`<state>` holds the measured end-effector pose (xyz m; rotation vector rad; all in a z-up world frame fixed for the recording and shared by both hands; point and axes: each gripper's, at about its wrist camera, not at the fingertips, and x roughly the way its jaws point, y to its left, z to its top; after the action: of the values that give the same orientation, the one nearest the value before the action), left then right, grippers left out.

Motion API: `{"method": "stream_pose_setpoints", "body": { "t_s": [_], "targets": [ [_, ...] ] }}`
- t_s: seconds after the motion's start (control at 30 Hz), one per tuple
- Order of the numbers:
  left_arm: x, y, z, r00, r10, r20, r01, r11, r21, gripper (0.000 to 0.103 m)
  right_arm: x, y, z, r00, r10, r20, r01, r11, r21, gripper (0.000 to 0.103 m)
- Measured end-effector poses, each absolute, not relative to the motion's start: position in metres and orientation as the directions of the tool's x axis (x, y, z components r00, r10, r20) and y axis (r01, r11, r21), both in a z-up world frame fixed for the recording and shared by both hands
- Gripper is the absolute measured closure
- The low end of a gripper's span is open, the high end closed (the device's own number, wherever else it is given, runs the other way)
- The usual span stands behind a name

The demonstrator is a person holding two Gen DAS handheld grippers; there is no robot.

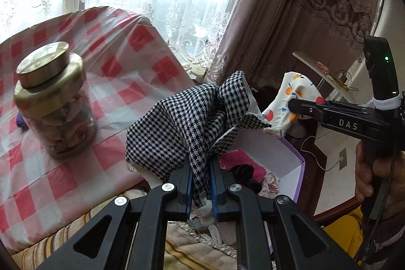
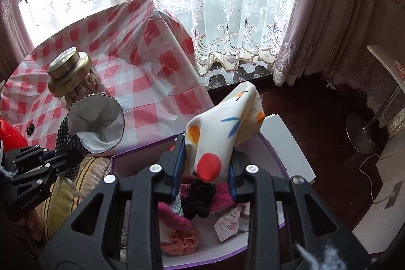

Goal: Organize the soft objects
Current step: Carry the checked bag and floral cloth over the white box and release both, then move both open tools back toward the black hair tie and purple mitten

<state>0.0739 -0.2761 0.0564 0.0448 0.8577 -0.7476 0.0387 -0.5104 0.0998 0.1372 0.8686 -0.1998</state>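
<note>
Gripping checked cloth, fruit-print cloth.

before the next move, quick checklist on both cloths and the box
1. Left gripper fingers clamped on the houndstooth cloth: ok.
2. Right gripper fingers clamped on the fruit-print cloth: ok.
3. Fruit-print cloth above the open purple box: ok.
4. Houndstooth cloth fully over the box: cannot tell; the right wrist view shows it off to the box's left.
5. Room left in the box, which already holds pink and black soft items: cannot tell.
6. Jar clear of both cloths: ok.
</note>
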Motion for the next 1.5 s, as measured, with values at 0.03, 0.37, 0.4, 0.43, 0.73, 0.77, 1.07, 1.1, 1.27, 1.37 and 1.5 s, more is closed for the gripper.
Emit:
{"method": "stream_pose_setpoints", "body": {
  "t_s": [0.03, 0.37, 0.4, 0.43, 0.73, 0.77, 1.07, 1.1, 1.27, 1.37, 1.5],
  "targets": [
    [0.074, -0.285, 0.057, 0.411, -0.586, -0.698, 0.625, 0.739, -0.252, 0.089, 0.038, -0.513, 0.099, 0.626, -0.121, -0.77, 0.237, 0.971, 0.04, 0.064],
    [0.062, -0.325, 0.047, 0.314, -0.602, -0.734, 0.71, 0.662, -0.24, 0.043, 0.038, -0.529, 0.092, 0.626, -0.115, -0.771, 0.29, 0.953, 0.093, 0.026],
    [0.063, -0.322, 0.048, 0.322, -0.599, -0.733, 0.704, 0.669, -0.238, 0.043, 0.039, -0.527, 0.092, 0.629, -0.112, -0.769, 0.286, 0.954, 0.095, 0.026],
    [0.064, -0.316, 0.05, 0.328, -0.597, -0.732, 0.697, 0.676, -0.239, 0.043, 0.04, -0.526, 0.093, 0.633, -0.109, -0.767, 0.281, 0.955, 0.096, 0.026],
    [0.083, -0.236, 0.056, 0.455, -0.523, -0.721, 0.541, 0.805, -0.242, 0.043, 0.056, -0.502, 0.101, 0.663, -0.062, -0.746, 0.216, 0.97, 0.112, 0.026],
    [0.086, -0.224, 0.056, 0.469, -0.508, -0.723, 0.514, 0.822, -0.244, 0.043, 0.058, -0.497, 0.104, 0.667, -0.056, -0.743, 0.204, 0.973, 0.11, 0.026],
    [0.131, -0.127, 0.038, 0.575, -0.176, -0.799, 0.185, 0.979, -0.082, 0.043, 0.086, -0.437, 0.132, 0.713, 0.026, -0.701, 0.051, 0.995, 0.089, 0.026],
    [0.136, -0.118, 0.035, 0.575, -0.13, -0.808, 0.15, 0.987, -0.052, 0.043, 0.09, -0.429, 0.135, 0.716, 0.036, -0.698, 0.032, 0.996, 0.084, 0.026],
    [0.159, -0.078, 0.023, 0.579, 0.094, -0.81, 0.027, 0.991, 0.135, 0.043, 0.108, -0.393, 0.154, 0.731, 0.112, -0.673, -0.071, 0.994, 0.089, 0.026],
    [0.172, -0.057, 0.014, 0.569, 0.233, -0.789, -0.024, 0.963, 0.268, 0.043, 0.12, -0.368, 0.165, 0.738, 0.148, -0.658, -0.131, 0.989, 0.076, 0.026],
    [0.19, -0.027, -0.007, 0.506, 0.398, -0.765, -0.089, 0.907, 0.412, 0.043, 0.133, -0.337, 0.173, 0.735, 0.187, -0.651, -0.197, 0.979, 0.059, 0.026]
  ]
}}
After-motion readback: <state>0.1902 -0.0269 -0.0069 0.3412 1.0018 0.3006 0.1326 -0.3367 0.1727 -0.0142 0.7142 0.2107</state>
